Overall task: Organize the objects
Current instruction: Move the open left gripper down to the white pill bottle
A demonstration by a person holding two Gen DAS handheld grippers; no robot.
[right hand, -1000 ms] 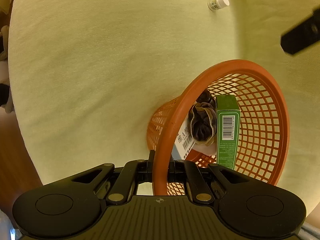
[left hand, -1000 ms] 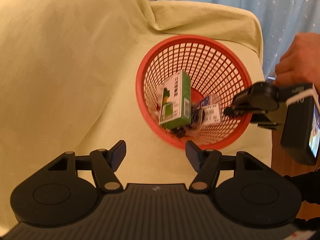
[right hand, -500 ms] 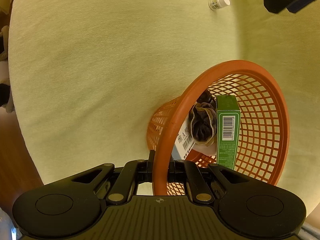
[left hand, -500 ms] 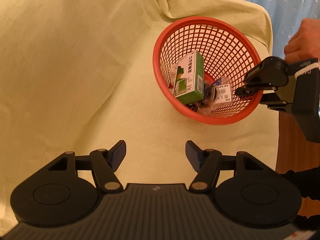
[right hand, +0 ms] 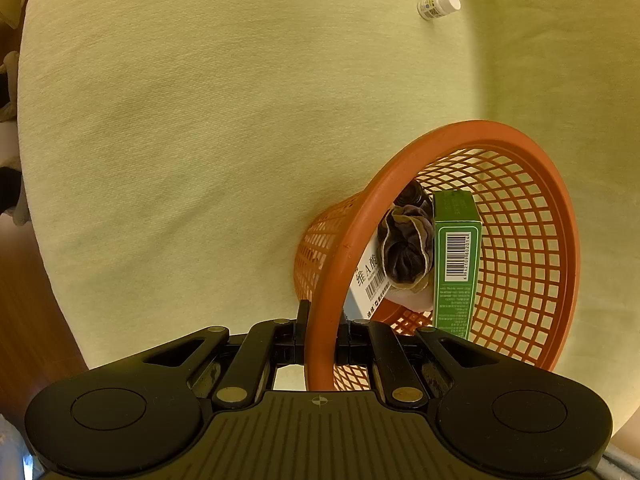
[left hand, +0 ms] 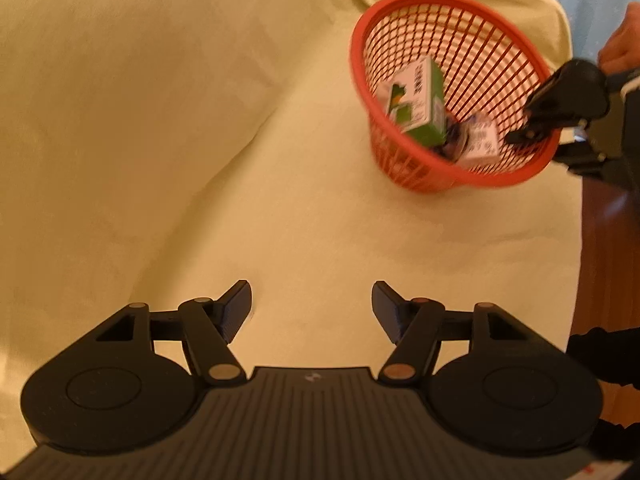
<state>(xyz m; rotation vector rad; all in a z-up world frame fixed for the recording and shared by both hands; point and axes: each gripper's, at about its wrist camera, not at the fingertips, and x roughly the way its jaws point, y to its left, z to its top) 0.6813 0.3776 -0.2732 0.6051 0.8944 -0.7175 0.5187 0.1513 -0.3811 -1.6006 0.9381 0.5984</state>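
Note:
A red mesh basket [left hand: 400,168] [right hand: 560,240] sits on the pale yellow cloth near the table's right edge. It holds a green box [left hand: 420,104] [right hand: 456,256], a white box [left hand: 482,146] [right hand: 366,280] and a dark crumpled cloth [right hand: 406,248]. My right gripper [right hand: 320,336] [left hand: 532,130] is shut on the basket's rim. My left gripper [left hand: 312,304] is open over bare cloth, well short and left of the basket, with nothing between its fingers. A small white bottle [right hand: 438,5] lies on its side far across the cloth, seen only in the right wrist view.
The yellow cloth [left hand: 160,120] covers the table and rises into a fold behind the basket. The table's edge and brown floor [left hand: 608,240] lie to the right. A person's hand [left hand: 620,46] grips the right tool.
My left gripper has pulled away to the left and lower, so the basket has slid to the upper right of its view. The right gripper and the basket have kept still.

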